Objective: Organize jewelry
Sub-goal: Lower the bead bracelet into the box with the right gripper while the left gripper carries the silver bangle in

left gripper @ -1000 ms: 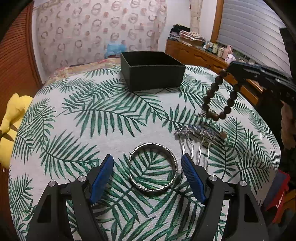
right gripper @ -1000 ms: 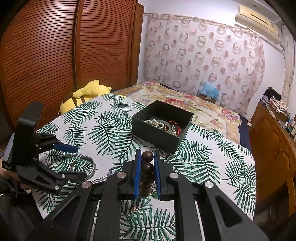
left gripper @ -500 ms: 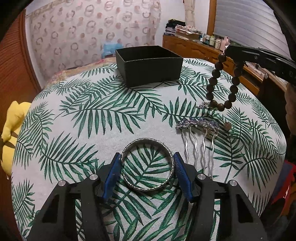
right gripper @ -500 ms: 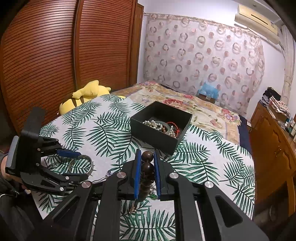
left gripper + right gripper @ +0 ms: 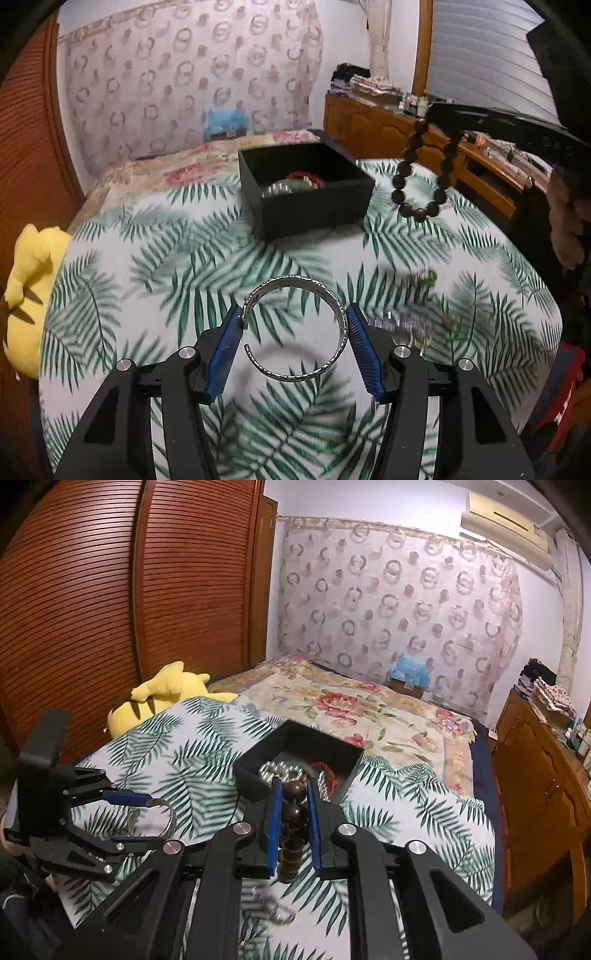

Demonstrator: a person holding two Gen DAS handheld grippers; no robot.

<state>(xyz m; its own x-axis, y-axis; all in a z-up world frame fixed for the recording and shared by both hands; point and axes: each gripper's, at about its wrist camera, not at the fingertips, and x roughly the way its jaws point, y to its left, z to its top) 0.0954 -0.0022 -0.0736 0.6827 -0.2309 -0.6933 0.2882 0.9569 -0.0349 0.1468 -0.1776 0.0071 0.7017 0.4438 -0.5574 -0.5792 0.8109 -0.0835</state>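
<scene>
My left gripper (image 5: 294, 317) is shut on a silver open bangle (image 5: 341, 314) and holds it above the leaf-print table. It also shows in the right wrist view (image 5: 170, 818). My right gripper (image 5: 292, 794) is shut on a dark wooden bead bracelet (image 5: 293, 814), which hangs in the air to the right of the black box (image 5: 317, 210) in the left wrist view (image 5: 400, 184). The box (image 5: 255, 771) holds pearl beads (image 5: 275, 770) and a red bracelet (image 5: 304, 175).
A hair comb (image 5: 406, 323) and a small green piece (image 5: 424, 277) lie blurred on the tablecloth at the right. A yellow plush toy (image 5: 29, 273) sits at the table's left edge. A bed lies behind the table and a wooden cabinet (image 5: 543, 775) stands at the right.
My left gripper closed on the bangle and lifted it off the cloth. My right gripper carried the bead bracelet higher and closer to the box.
</scene>
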